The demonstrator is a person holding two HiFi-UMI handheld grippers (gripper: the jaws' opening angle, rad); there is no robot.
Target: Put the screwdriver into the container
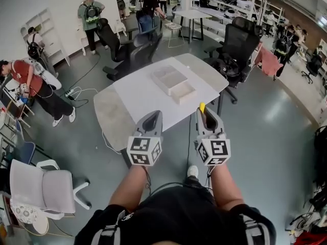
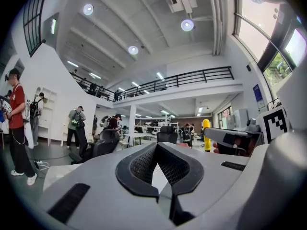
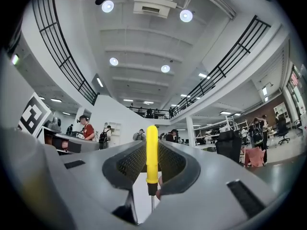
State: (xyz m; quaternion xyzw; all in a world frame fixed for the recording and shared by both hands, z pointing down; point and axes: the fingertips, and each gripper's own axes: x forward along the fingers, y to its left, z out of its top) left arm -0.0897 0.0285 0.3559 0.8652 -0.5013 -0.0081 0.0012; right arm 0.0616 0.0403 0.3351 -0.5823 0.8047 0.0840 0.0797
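Over the near edge of the white table [image 1: 134, 93] I hold both tools side by side. Their noses point away from me and tilt up enough that each one's own camera looks at the ceiling [image 3: 144, 37]. My right gripper [image 1: 207, 114] is clamped on the screwdriver [image 3: 152, 159] — the yellow handle stands upright between the two ribbed pads [image 3: 129, 164], pressed on both sides, with its rounded end poking out past the tips. Below the handle, a short black collar and the thin metal shaft run back down between the jaws toward my hand. From my head camera only that yellow end shows, just above the jaw tips. My left gripper [image 2: 157, 145] carries nothing. Its jaws are drawn together with the tips meeting, and a small sliver of table shows through the hollow behind them.

The container [image 1: 173, 81] — a clear, shallow box divided into compartments — lies flat on the table's far half, ahead of both grippers and apart from them. The screwdriver is up in the air in my grip, not touching the container. A black office chair [image 1: 239, 45] stands at the table's far right corner. A person in a red shirt [image 1: 23, 75] bends over well off to my left.
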